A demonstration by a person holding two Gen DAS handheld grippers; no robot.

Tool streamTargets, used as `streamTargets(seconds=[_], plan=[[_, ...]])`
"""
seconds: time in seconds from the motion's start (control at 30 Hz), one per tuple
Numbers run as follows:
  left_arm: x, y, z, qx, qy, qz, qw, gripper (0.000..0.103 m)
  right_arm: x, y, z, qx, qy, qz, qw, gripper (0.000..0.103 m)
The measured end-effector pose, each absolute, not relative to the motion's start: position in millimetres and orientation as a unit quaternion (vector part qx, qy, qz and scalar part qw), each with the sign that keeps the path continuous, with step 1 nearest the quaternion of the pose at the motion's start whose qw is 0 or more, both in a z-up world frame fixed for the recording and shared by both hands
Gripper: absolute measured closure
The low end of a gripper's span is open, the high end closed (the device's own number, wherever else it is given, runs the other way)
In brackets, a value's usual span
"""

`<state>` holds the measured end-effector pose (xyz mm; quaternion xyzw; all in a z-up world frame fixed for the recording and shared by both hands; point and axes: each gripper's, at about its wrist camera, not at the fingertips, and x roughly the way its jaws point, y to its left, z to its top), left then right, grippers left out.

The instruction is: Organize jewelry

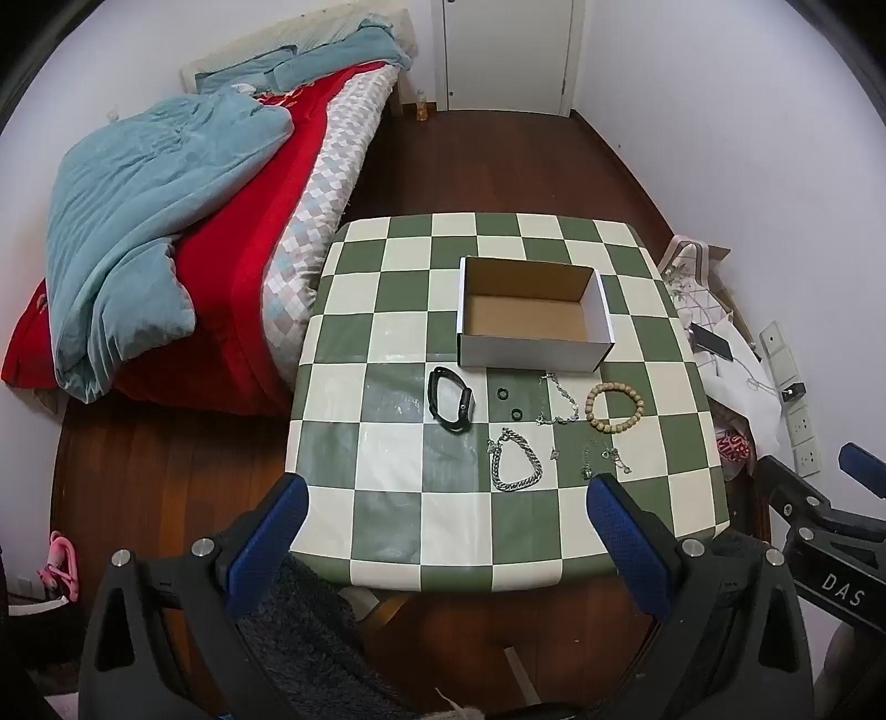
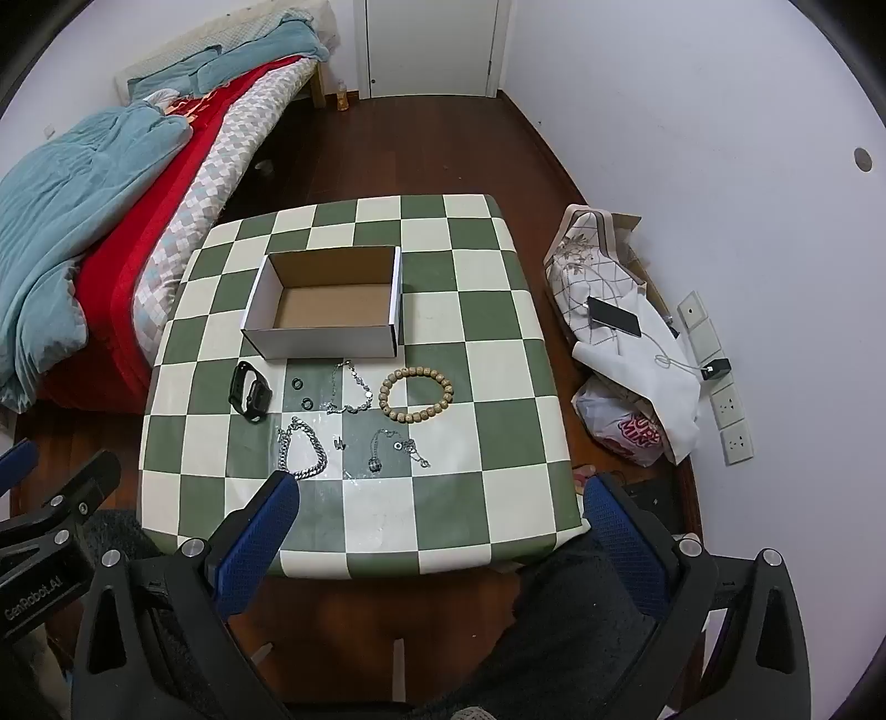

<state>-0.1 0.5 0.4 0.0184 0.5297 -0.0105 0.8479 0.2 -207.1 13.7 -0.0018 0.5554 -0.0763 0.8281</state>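
Note:
An empty open cardboard box (image 1: pixel 531 315) (image 2: pixel 326 302) stands on the green-and-cream checked table (image 1: pixel 387 498) (image 2: pixel 498 387). In front of it lie a black smartwatch (image 1: pixel 449 399) (image 2: pixel 249 392), two small black rings (image 1: pixel 503 394) (image 2: pixel 297 383), a thin silver chain (image 1: pixel 559 401) (image 2: pixel 349 387), a wooden bead bracelet (image 1: pixel 614 407) (image 2: pixel 416 394), a thick silver chain bracelet (image 1: pixel 516 461) (image 2: pixel 302 447) and a small chain with pendants (image 1: pixel 603 459) (image 2: pixel 396 450). My left gripper (image 1: pixel 448 515) is open and empty above the table's near edge. My right gripper (image 2: pixel 440 512) is open and empty there too.
A bed with a blue quilt (image 1: pixel 155 221) and red cover stands left of the table. Bags, a phone (image 2: pixel 613 317) and a power strip (image 2: pixel 714 376) lie on the floor at the right wall. A white door (image 1: pixel 509 50) is at the back.

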Motion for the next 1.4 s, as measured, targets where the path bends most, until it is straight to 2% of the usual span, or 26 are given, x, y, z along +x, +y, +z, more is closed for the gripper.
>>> streamTargets(seconds=[1.4], plan=[[-4, 0, 14, 0.017, 0.521, -0.012, 0.854, 0.001, -5, -205, 27, -0.002, 0.548, -0.07, 0.834, 0.0]])
